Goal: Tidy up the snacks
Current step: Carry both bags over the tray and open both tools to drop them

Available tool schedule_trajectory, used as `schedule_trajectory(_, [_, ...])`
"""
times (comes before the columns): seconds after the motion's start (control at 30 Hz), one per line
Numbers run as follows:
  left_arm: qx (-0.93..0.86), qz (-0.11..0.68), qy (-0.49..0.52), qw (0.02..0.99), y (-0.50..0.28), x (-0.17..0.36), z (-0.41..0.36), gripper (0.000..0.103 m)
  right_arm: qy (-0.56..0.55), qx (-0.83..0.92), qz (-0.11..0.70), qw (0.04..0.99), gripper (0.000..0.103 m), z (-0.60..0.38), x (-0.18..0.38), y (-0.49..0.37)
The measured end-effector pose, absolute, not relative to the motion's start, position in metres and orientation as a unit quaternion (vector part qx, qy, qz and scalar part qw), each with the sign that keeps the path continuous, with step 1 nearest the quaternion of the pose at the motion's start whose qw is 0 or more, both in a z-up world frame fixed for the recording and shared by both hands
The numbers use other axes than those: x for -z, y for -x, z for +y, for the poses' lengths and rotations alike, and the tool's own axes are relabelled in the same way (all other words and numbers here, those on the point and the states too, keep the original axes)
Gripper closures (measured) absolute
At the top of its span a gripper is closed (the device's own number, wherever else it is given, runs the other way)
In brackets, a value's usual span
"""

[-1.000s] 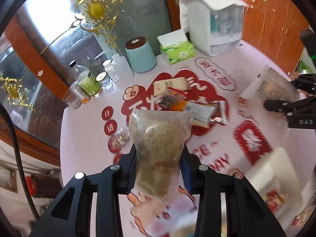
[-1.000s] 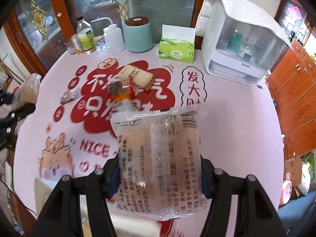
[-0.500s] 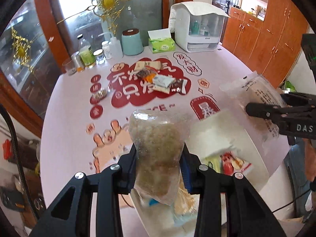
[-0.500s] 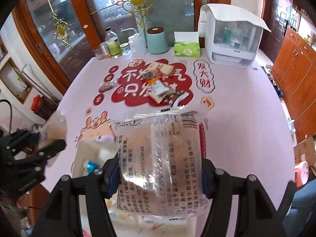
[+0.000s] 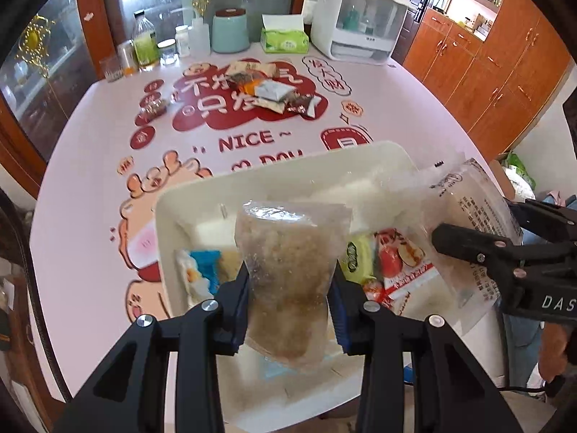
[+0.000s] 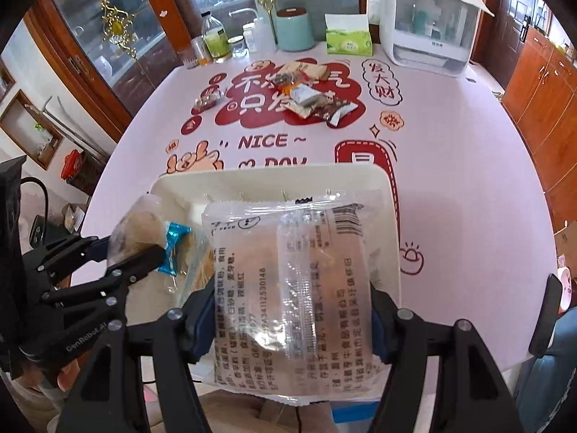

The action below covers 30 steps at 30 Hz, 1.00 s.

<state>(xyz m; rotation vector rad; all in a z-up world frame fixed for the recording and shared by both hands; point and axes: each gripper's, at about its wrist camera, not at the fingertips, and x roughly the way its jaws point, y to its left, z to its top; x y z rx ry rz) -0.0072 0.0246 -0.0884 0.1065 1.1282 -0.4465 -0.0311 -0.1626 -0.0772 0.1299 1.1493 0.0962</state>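
A clear pouch of brown crumbly snack [image 5: 288,281] is shown pinched between the blue pads of the left gripper [image 5: 290,310], with most of the pouch standing above the fingers and its lower end hanging below them. The pouch is held over the near left part of a white tray [image 5: 169,202]. Its film is transparent, its fill coarse and tan, and its top seam is flat and crinkled. The same pouch is seen from the side in the right wrist view [image 6: 135,231], beside a blue-wrapped sweet [image 6: 173,241].

A wider clear packet printed with black text and a barcode [image 6: 292,288] is seen between the fingers of the right gripper [image 6: 288,314], whose jaws are opening; the blue pads are still seen at the packet's two side edges. A pale brown content is visible through the film. This packet is held above the near right part of the tray, and is seen at the right in the left wrist view [image 5: 472,223].

Inside the tray, a yellow-green wrapper [image 5: 355,256] and a red packet with an apple picture [image 5: 396,263] are laid.

Farther off, on the pink printed tablecloth [image 5: 396,83], a loose pile of snacks [image 5: 267,90] is left at the centre. Along the far edge a teal canister [image 5: 230,32], a green tissue box [image 5: 285,38] and a white cabinet [image 5: 355,18] are ranged.
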Motion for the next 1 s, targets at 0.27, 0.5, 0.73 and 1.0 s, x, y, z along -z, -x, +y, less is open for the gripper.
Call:
schedule_trajectory(0.27, [0.200,0.544,-0.055,0.813,0.012,0.097,0.019,0.042,-0.054,-0.044,0.533,0.843,0.029,-0.159,0.076,0.033])
schedule_trajectory(0.5, [0.176,0.530,-0.047,0.828,0.012,0.089,0.028,0.014,-0.046,-0.040,0.517,0.854,0.024,-0.156,0.075,0.033])
schedule_trajectory(0.73, [0.165,0.532,-0.043,0.829,0.010,0.090,0.031,0.014,-0.038,-0.045,0.497,0.866,0.024,-0.153,0.062,0.030])
schedule_trajectory(1.0, [0.154,0.528,-0.037,0.834,0.008,0.087,0.034,0.014,-0.029,-0.059,0.498,0.865,0.024,-0.146,0.062,0.029])
